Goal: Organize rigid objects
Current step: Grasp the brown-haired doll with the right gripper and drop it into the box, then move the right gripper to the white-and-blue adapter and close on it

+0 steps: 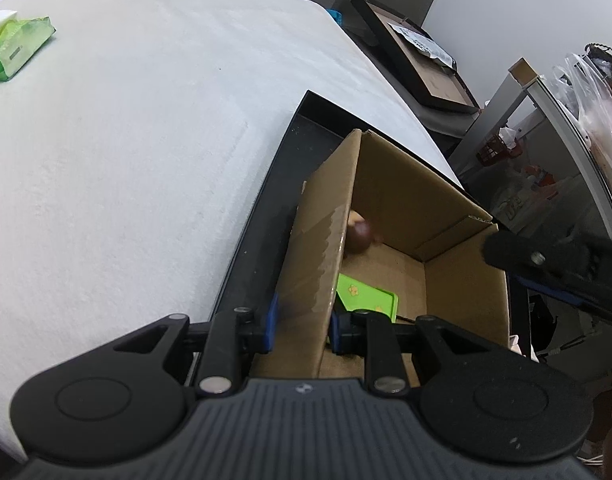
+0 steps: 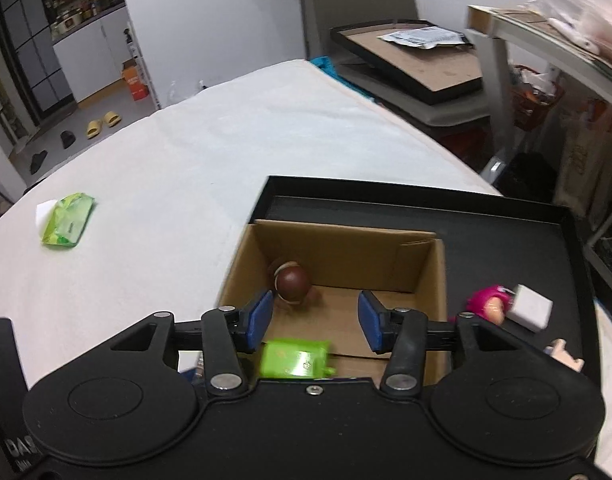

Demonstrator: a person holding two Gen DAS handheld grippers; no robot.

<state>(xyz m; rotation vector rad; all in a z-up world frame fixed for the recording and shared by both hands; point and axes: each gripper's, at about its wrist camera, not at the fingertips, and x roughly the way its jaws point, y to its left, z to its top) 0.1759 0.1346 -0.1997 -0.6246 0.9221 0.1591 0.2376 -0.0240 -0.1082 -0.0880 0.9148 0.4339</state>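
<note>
A brown cardboard box (image 1: 390, 184) (image 2: 346, 246) stands in a black tray (image 1: 262, 200) (image 2: 506, 216). Inside it lie a blurred brown ball (image 1: 360, 236) (image 2: 292, 282) and a flat green item (image 1: 366, 296) (image 2: 294, 358). My left gripper (image 1: 302, 330) is shut on the box's left wall. My right gripper (image 2: 316, 322) is open and empty above the box; it also shows at the right edge of the left wrist view (image 1: 546, 260). A pink toy (image 2: 488, 304) and a white block (image 2: 530, 308) lie in the tray to the right of the box.
A green wipes pack (image 1: 16, 48) (image 2: 68, 220) lies far left on the white table (image 1: 126, 140) (image 2: 166, 152). Beyond the table's right edge stand framed boards (image 2: 418, 60) and a shelf (image 2: 546, 40) with bags.
</note>
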